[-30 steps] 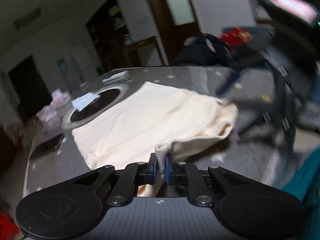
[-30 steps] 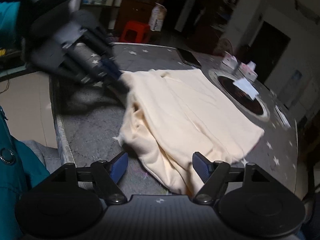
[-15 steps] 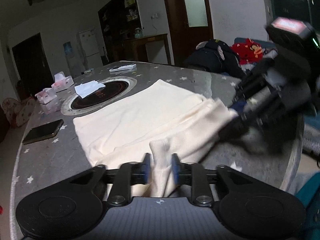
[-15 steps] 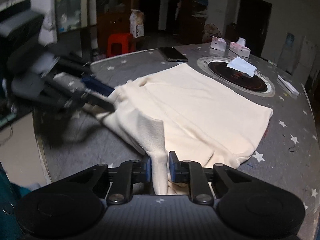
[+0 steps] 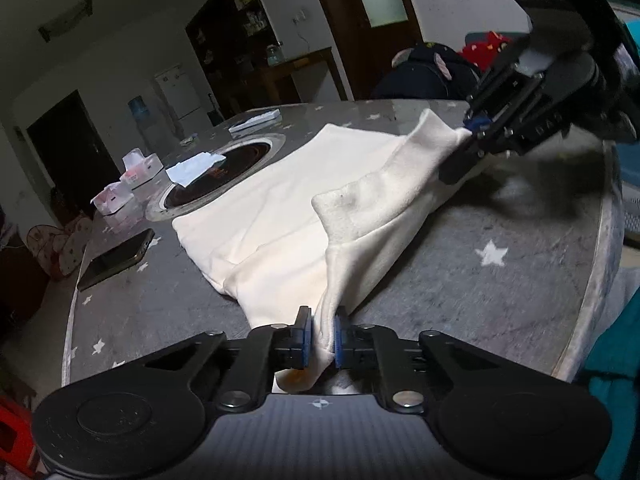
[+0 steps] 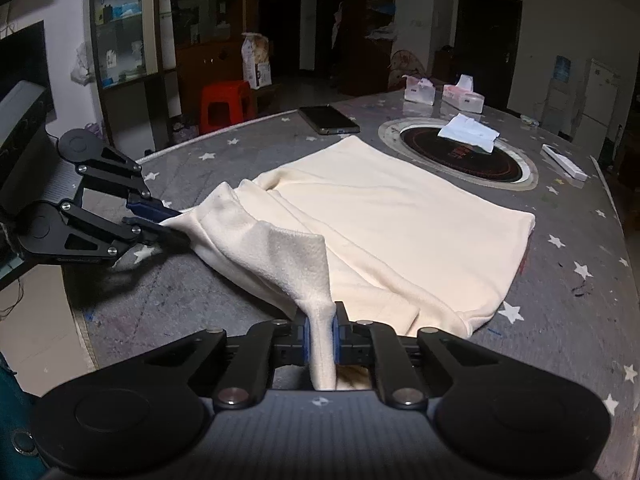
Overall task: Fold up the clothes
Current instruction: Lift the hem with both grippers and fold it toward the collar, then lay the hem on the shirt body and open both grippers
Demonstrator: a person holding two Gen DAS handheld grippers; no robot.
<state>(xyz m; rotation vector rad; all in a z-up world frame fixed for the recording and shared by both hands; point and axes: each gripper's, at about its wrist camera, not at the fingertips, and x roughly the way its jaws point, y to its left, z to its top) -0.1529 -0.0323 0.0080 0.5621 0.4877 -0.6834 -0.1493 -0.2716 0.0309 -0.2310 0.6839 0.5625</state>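
Grey star-patterned table [image 6: 560, 280]: bears all items. Cream garment [image 6: 400, 216]: spread flat, near edge lifted. Left gripper [image 5: 320, 338]: just closed, pinching one near corner. Right gripper [image 6: 320, 336]: just closed, clamped on the other. Dark phone [image 6: 328, 119]: beyond the garment.

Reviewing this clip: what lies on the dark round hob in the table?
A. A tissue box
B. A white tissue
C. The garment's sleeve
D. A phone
B: a crumpled white tissue lies on the hob; the phone and tissue boxes sit off it on the table, and the garment stops short of it.
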